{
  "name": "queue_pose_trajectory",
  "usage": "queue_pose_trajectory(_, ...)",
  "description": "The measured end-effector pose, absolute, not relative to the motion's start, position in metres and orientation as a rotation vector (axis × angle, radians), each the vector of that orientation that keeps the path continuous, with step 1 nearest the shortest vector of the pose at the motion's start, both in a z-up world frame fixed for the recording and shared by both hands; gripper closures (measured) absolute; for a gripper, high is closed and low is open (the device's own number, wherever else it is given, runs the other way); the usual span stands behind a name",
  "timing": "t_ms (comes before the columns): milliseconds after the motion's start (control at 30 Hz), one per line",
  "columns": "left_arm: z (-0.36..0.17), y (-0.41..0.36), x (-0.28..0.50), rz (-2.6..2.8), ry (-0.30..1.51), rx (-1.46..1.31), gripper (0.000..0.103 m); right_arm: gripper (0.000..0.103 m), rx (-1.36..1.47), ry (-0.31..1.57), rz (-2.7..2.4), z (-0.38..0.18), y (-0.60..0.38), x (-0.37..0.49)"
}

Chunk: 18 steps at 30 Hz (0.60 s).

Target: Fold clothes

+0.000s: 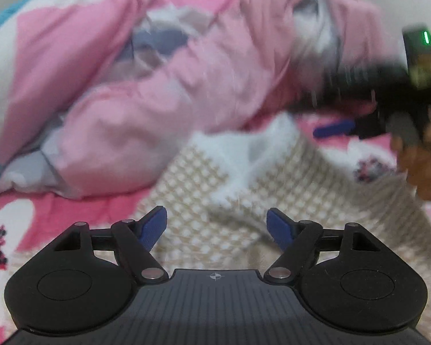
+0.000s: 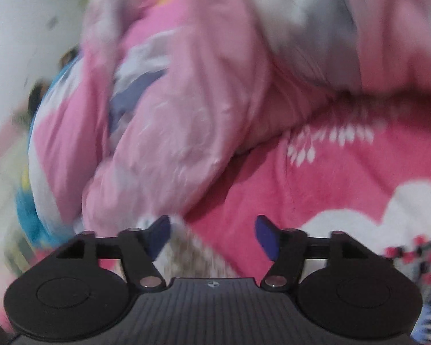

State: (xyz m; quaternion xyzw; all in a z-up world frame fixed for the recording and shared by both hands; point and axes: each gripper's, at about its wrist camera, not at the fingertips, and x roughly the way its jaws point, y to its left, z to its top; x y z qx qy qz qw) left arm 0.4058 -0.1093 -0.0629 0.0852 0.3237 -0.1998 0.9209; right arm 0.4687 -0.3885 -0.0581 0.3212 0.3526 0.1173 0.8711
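Item: checked knit garment (image 1: pixel 204 201) on bed; judged soft, light, limp; I'd pinch hem edge. Left gripper (image 1: pixel 217 227) and right gripper (image 2: pixel 212 234) fingers spread apart, empty.

In front of me lies the garment (image 1: pixel 215 201), a beige-and-white checked knit with a white fuzzy patch (image 1: pixel 244 149) near its far edge. It is spread limp and rumpled over the bed, its far edge up against a heaped pink quilt (image 1: pixel 158 86). From my right camera only a blurred corner of it (image 2: pixel 192 253) shows.
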Motion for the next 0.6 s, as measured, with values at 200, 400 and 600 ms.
queue_pose_trajectory(200,-0.083,-0.120,0.412,-0.355,0.710,0.198,0.028,0.029,0.868,0.900,0.401,-0.091,-0.383,0.505)
queue_pose_trajectory(400,-0.086,-0.113,0.413,-0.359,0.714,0.152,0.027,0.069,0.605,0.860,0.544,-0.058,-0.338,0.474)
queue_pose_trajectory(600,-0.077,-0.086,0.407,-0.323,0.762,0.045,0.029,0.074,0.250,0.755,0.658,-0.012,-0.304,0.404)
